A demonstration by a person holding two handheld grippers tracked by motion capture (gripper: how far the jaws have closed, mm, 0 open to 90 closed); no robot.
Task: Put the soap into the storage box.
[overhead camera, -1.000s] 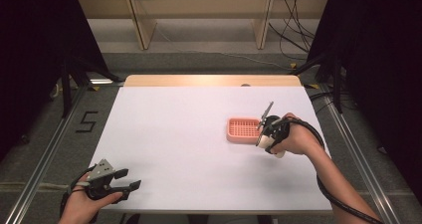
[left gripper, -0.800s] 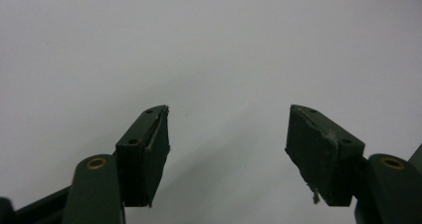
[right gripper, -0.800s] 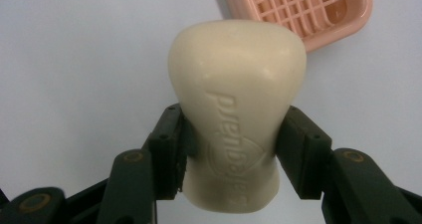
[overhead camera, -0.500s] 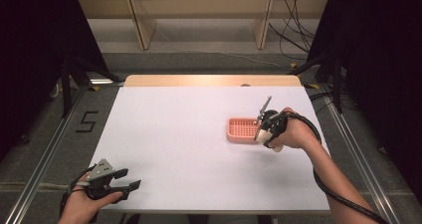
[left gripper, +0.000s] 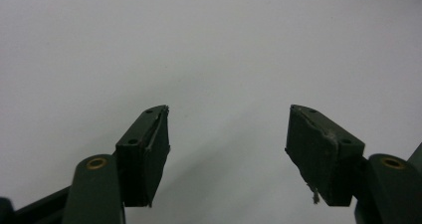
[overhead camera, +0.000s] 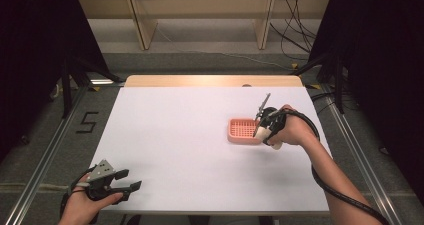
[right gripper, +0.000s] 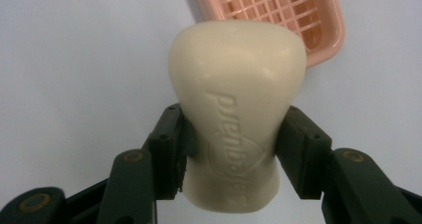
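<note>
A cream bar of soap (right gripper: 234,119) with an embossed mark is clamped at its waist between the black jaws of my right gripper (right gripper: 233,149). In the high view that gripper (overhead camera: 264,130) hovers at the right edge of a pink slatted soap dish (overhead camera: 241,130) on the white table, with the soap (overhead camera: 260,130) pale at its tip. The dish (right gripper: 298,10) lies just beyond the soap in the right gripper view. My left gripper (overhead camera: 131,189) rests near the table's front left corner, jaws wide apart and nothing between them (left gripper: 226,149).
The white table top (overhead camera: 190,135) stretches between the two hands. A wooden strip (overhead camera: 210,81) runs along its far edge. Metal rails (overhead camera: 45,160) flank the table, and cables (overhead camera: 295,40) lie on the floor behind it.
My right hand has shifted a little with the soap, staying over the right edge of the pink dish. The left hand has kept still.
</note>
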